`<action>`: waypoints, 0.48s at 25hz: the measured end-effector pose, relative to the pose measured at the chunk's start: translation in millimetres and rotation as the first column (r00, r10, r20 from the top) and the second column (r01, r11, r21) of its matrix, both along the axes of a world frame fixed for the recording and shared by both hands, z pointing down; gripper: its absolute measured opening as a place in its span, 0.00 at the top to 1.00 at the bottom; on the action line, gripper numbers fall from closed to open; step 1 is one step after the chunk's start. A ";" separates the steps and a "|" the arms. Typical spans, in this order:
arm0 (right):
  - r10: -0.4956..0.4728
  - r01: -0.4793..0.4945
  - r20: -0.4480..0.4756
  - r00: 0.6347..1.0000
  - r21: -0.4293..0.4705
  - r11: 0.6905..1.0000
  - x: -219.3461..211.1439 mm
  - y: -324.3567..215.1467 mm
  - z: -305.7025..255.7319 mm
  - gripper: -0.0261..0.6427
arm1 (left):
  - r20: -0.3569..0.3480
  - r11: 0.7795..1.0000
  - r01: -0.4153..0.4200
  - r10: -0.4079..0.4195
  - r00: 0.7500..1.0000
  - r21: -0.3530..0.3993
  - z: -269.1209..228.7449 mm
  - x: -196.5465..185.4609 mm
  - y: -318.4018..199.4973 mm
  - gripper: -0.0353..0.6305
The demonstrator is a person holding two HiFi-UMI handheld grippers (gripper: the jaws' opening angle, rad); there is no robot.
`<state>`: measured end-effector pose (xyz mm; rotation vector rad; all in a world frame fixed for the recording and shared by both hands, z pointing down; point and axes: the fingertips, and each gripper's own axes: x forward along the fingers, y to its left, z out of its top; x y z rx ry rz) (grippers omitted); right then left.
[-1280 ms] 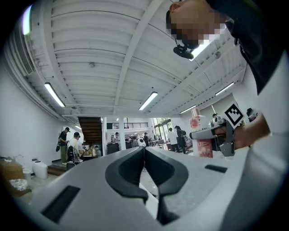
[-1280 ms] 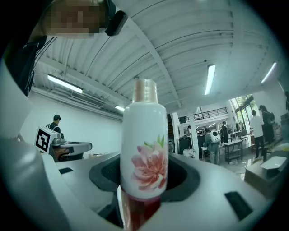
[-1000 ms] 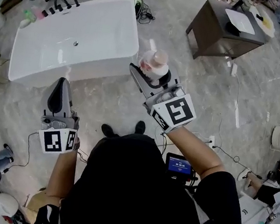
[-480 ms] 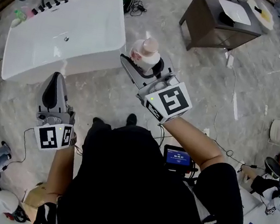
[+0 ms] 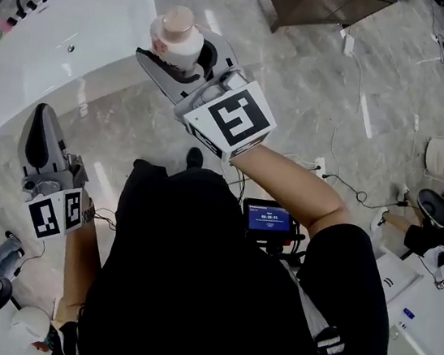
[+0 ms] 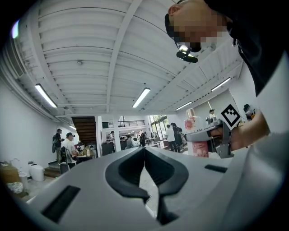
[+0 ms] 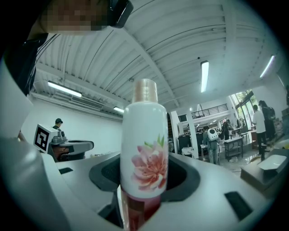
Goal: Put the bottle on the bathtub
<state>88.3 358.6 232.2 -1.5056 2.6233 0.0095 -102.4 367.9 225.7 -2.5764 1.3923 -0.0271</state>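
Grey marbled floor (image 5: 315, 95), a white bathtub (image 5: 82, 5) standing on it; the right gripper (image 5: 176, 58) clamps the flowered bottle (image 5: 176, 36) upright in the air beside the tub; the left gripper (image 5: 41, 132) hangs lower, jaws pressed together on nothing.

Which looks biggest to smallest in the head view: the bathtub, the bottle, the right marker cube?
1. bathtub
2. right marker cube
3. bottle
The cube and bottle are held nearer the camera, so their true sizes against the tub stay unsure.
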 end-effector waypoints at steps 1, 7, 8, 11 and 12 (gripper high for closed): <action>-0.003 0.003 0.000 1.000 -0.002 1.000 1.7 -5.2 3.6 0.62 | 0.003 1.000 0.002 -0.002 1.000 -0.002 4.1 2.0 -3.9 0.93; -0.008 0.008 -0.008 1.000 0.001 1.000 1.1 -21.7 5.2 0.62 | 0.006 1.000 -0.001 0.001 1.000 -0.002 10.2 4.1 -20.2 0.93; -0.009 0.009 -0.011 1.000 -0.001 1.000 -0.7 -28.5 5.7 0.62 | 0.003 1.000 -0.002 0.002 1.000 -0.005 11.6 3.1 -26.7 0.93; -0.010 0.010 -0.021 1.000 -0.021 1.000 -8.9 -79.9 20.1 0.62 | -0.006 1.000 -0.008 0.008 1.000 -0.029 29.8 -2.0 -76.8 0.93; -0.010 0.010 -0.024 1.000 -0.029 1.000 -11.6 -103.0 27.1 0.62 | -0.008 0.999 -0.010 0.009 1.000 -0.038 37.6 -4.2 -99.3 0.93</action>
